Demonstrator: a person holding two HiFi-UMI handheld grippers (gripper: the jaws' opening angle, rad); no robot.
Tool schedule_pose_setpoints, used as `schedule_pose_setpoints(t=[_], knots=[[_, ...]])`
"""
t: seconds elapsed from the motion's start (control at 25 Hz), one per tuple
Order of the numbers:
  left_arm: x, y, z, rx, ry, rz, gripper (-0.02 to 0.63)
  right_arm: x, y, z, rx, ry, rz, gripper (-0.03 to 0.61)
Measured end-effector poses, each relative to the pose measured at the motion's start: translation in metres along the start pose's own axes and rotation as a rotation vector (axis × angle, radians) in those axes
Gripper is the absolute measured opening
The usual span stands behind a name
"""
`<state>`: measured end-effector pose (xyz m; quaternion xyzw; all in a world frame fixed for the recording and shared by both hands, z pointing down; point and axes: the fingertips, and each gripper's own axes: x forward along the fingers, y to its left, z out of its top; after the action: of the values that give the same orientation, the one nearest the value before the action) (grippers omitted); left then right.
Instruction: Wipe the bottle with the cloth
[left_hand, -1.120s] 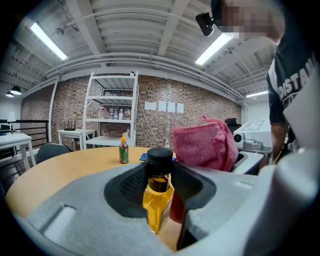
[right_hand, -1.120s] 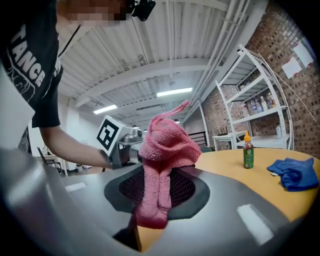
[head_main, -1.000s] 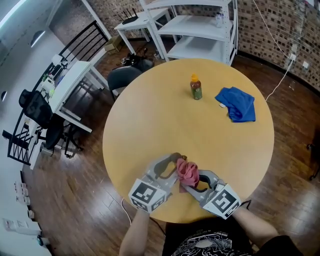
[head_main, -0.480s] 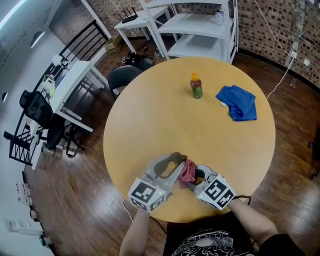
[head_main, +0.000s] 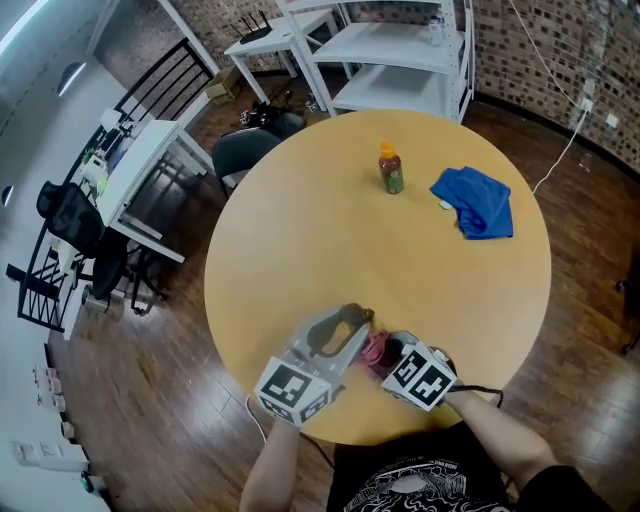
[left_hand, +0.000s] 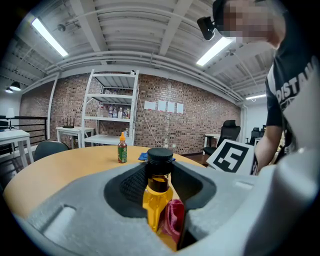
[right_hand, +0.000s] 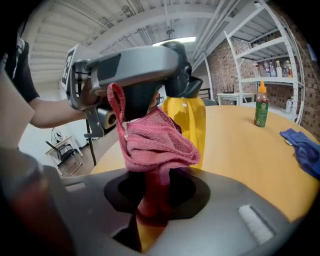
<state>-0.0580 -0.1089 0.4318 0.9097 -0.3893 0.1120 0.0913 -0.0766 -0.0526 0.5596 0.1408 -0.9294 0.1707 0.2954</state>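
Observation:
A yellow bottle (left_hand: 156, 197) with a black cap stands upright between the jaws of my left gripper (head_main: 352, 330), which is shut on it near the table's front edge. A pink cloth (right_hand: 152, 139) is bunched in my right gripper (head_main: 392, 352), shut on it and pressing it against the bottle's side (right_hand: 189, 125). In the head view the cloth (head_main: 375, 347) shows between the two grippers, and the bottle itself is hidden under them. In the left gripper view the cloth (left_hand: 172, 220) lies low against the bottle's right side.
A small green sauce bottle (head_main: 391, 169) with an orange cap stands at the far side of the round wooden table (head_main: 320, 240). A blue cloth (head_main: 474, 201) lies to its right. White shelving (head_main: 400, 60) stands beyond the table.
My right gripper has sunk and tipped downward with the pink cloth, sliding it lower along the bottle. The left gripper and bottle have stayed still.

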Motion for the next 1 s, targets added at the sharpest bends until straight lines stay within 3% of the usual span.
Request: schedule_pose_setpoints(t=[0.4,0.56,0.8,1.0], knots=[[0.000,0.000,-0.002,-0.003,-0.005,0.004,0.146,0.010,-0.004,-0.033,0.114,0.296,0.027,0.100],[0.000,0.000,-0.003,-0.004,-0.008,0.004,0.146,0.006,-0.001,-0.039,0.120,0.333,0.039,0.100],[0.000,-0.003,-0.002,-0.008,-0.012,-0.002,0.146,-0.062,-0.013,0.004,0.085,0.159,0.071,0.100],[0.003,0.001,0.000,-0.018,-0.017,-0.002,0.146,-0.126,-0.046,0.097,0.138,-0.117,0.101,0.100]])
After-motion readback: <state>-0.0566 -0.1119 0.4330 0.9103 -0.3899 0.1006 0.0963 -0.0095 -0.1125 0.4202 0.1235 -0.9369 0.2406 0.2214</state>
